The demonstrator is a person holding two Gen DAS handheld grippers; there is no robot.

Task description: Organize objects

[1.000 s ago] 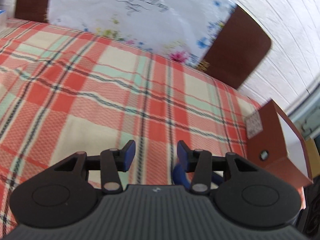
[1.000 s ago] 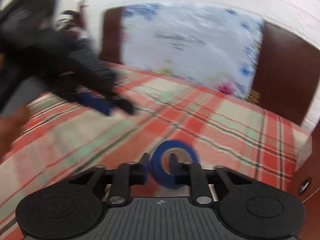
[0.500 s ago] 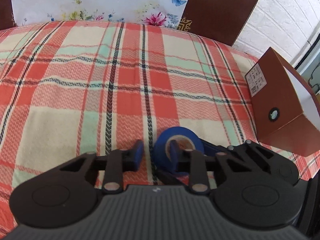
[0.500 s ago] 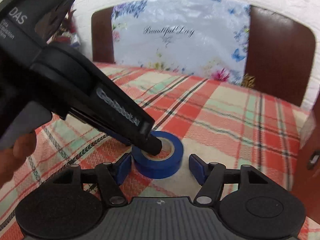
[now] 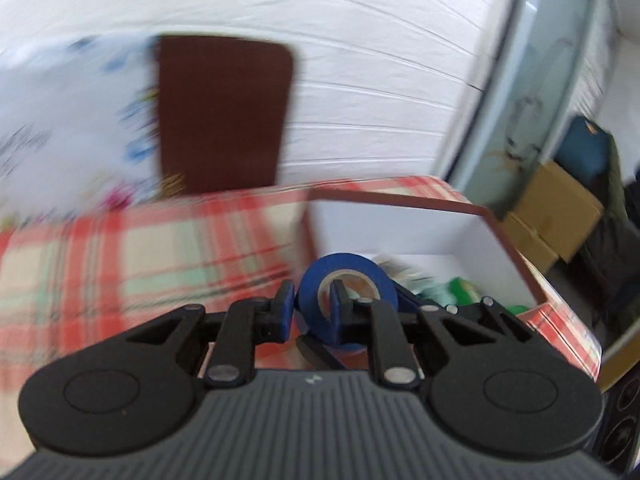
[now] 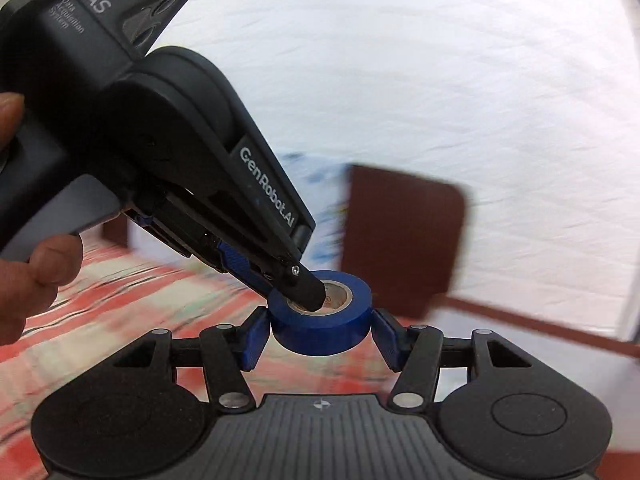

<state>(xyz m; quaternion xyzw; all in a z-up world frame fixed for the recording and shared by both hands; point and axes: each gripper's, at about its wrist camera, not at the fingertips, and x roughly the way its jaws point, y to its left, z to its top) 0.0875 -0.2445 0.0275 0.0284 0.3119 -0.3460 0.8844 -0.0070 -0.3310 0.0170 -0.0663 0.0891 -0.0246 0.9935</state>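
Blue tape roll (image 5: 347, 292) now lifted off cloth, left hand-held gripper (image 5: 310, 307) clamped through it

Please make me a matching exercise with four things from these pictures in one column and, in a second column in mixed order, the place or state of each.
Things:
1. round blue tape roll
2. left hand-held gripper
3. right hand-held gripper
4. brown cardboard box with white inside

Places or states:
A. fingers on both sides of the roll's outer wall
B. open on top, green items inside
C. pinches the roll's wall, one finger in its hole
D. between both grippers

Pairs: 1-D, 2-C, 3-A, 4-B
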